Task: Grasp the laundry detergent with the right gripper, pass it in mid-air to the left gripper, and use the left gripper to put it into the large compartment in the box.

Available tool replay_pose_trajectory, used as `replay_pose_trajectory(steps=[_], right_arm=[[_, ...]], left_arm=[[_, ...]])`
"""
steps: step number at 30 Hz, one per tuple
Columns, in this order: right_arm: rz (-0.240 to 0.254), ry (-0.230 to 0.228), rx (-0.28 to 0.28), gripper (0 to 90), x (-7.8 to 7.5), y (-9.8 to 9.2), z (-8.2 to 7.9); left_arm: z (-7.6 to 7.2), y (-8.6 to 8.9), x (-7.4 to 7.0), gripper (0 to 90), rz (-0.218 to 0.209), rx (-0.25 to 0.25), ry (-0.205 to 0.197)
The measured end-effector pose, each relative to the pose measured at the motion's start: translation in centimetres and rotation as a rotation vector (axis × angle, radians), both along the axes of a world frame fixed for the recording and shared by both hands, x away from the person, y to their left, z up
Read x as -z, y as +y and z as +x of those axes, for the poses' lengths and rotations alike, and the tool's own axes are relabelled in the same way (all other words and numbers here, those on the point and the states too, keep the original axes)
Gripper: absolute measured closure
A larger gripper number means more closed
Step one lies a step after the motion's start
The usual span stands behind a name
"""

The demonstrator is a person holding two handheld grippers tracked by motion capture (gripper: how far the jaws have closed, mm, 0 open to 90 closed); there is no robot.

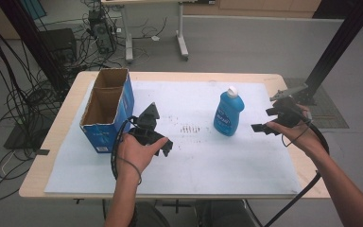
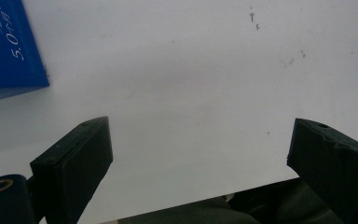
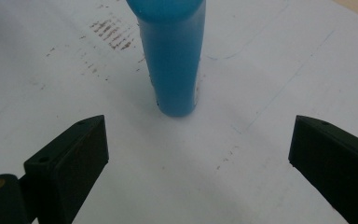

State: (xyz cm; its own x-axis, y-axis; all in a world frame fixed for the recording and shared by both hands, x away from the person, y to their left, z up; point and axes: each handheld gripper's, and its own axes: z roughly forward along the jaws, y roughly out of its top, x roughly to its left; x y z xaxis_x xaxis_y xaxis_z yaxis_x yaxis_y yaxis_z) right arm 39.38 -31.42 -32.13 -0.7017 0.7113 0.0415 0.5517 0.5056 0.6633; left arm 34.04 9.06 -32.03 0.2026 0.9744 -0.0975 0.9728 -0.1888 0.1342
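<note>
On the white scuffed surface (image 1: 208,161) a glossy blue plastic bottle (image 1: 228,112) stands upright, ahead of the right gripper (image 1: 270,119); both grippers' black fingers (image 3: 70,163) spread wide, the left gripper (image 1: 163,142) beside a cardboard box (image 1: 106,109).

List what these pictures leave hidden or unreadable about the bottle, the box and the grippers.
- Bottle: right gripper view's top edge cuts off cap and label.
- Bottle label: too small to read in the high view.
- Box: its walls hide the inside floor; the left gripper view shows one corner.
- Left hand-held gripper: the hand partly covers it.
</note>
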Motion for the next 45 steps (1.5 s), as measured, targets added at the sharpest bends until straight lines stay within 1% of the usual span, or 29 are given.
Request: replay_pose_trajectory(steps=[2, 4, 10, 17, 23, 24, 28, 29, 32, 38, 42, 45], right_arm=[[0.001, -0.004, 0.001, 4.5, 0.1, 0.1, 0.0], [0.006, -0.021, -0.005, 4.3, 0.4, 0.6, 0.1], [0.007, -0.043, -0.009, 4.2, 0.8, 1.3, 0.3], [0.03, -0.072, -0.02, 4.1, 1.9, 2.7, 0.7], [0.043, -0.097, -0.018, 3.9, 2.5, 3.5, 0.9], [0.05, -0.107, -0.017, 3.9, 2.7, 3.8, 1.0], [0.056, -0.12, -0.014, 3.8, 3.0, 4.2, 1.2], [0.061, -0.124, -0.007, 2.2, 3.2, 4.4, 1.3], [0.068, -0.134, 0.003, 2.1, 3.5, 4.7, 1.5], [0.073, -0.147, 0.013, 1.9, 4.1, 5.1, 1.8], [0.086, -0.152, 0.019, 1.9, 4.5, 5.3, 2.0], [0.097, -0.16, 0.026, 1.8, 5.0, 5.5, 2.2]], left_arm=[[0.0, 0.0, 0.0, 6.9, 0.0, 0.0, -0.001], [0.0, 0.0, 0.0, 6.9, 0.001, -0.002, 0.0], [0.0, 0.0, 0.1, 6.9, 0.001, -0.004, 0.002], [-0.1, -0.1, 0.2, 6.9, 0.0, -0.004, 0.001], [0.0, -0.1, 0.3, 6.9, -0.002, -0.002, 0.002], [0.0, -0.1, 0.3, 6.9, -0.003, -0.003, 0.003], [-0.1, -0.1, 0.5, 6.9, -0.004, -0.005, 0.005], [-0.1, 0.0, 0.5, 6.9, -0.005, -0.006, 0.006], [0.0, 0.1, 0.6, 6.9, -0.006, -0.006, 0.005], [0.0, 0.0, 0.7, 6.9, -0.006, -0.005, 0.007], [0.0, 0.0, 0.8, 6.9, -0.006, -0.004, 0.01], [0.1, 0.0, 0.8, 6.9, -0.006, -0.006, 0.01]])
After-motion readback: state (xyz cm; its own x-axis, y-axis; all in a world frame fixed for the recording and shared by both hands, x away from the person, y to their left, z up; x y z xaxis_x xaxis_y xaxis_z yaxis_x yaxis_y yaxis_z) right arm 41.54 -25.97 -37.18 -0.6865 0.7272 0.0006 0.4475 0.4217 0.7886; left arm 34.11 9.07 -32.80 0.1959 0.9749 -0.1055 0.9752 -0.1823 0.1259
